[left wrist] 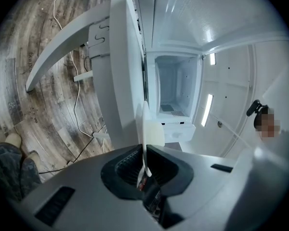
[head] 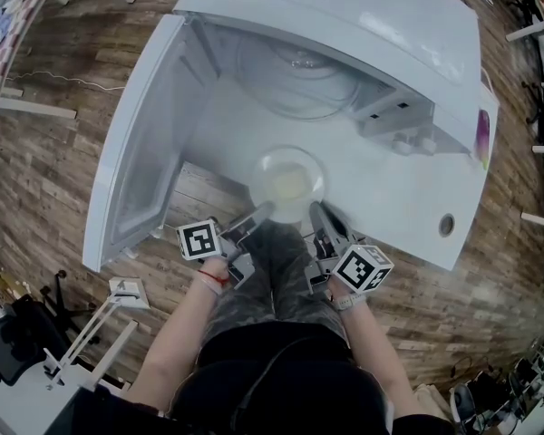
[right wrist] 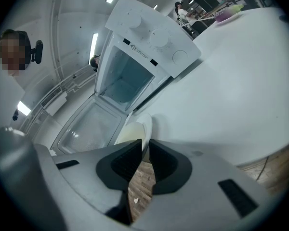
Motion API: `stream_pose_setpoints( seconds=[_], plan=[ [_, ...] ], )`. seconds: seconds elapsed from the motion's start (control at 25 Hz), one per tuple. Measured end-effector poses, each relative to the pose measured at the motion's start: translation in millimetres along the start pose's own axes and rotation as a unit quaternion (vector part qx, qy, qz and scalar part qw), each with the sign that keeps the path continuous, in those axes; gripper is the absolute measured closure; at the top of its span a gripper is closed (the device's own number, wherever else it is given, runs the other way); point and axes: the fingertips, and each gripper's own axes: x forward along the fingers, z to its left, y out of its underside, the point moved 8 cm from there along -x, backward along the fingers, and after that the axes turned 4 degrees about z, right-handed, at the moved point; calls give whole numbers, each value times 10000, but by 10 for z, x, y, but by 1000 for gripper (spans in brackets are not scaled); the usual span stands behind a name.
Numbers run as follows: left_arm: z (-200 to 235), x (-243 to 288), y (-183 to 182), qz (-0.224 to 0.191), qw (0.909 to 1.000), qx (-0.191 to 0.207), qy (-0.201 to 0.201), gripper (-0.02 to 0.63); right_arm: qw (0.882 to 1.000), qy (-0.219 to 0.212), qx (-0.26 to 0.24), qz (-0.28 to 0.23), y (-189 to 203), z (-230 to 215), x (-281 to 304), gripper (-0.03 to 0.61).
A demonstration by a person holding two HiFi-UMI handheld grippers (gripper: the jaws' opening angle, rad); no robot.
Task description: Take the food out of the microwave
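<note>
A clear glass bowl (head: 288, 184) with pale yellow food in it is outside the white microwave (head: 344, 25), at the near edge of the white table (head: 408, 198). My left gripper (head: 261, 212) is shut on the bowl's near left rim, and the bowl (left wrist: 151, 131) shows edge-on between the jaws of this gripper (left wrist: 145, 150) in its own view. My right gripper (head: 315, 208) is shut on the near right rim; the bowl (right wrist: 132, 131) runs into the narrow gap at this gripper's (right wrist: 145, 146) tips. The microwave door (head: 136, 152) hangs open to the left.
The glass turntable (head: 295, 80) lies bare inside the microwave cavity. A purple object (head: 482, 134) sits at the table's right edge. Wooden floor surrounds the table, with cables (left wrist: 79, 105), stands (head: 91, 329) and chairs at the sides. The person's legs are directly below the bowl.
</note>
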Motion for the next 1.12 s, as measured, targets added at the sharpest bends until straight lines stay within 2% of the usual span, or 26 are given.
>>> stream_pose_setpoints(
  seconds=[0.72,1.12],
  plan=[
    [10,24,-35,12,10000,23,-23,580,9978,524,-41,413,-46,29,37,513],
    [-4,84,-91,66,9998,88,-147,580,9962,806,-61,333,-107,51,83,512]
  ],
)
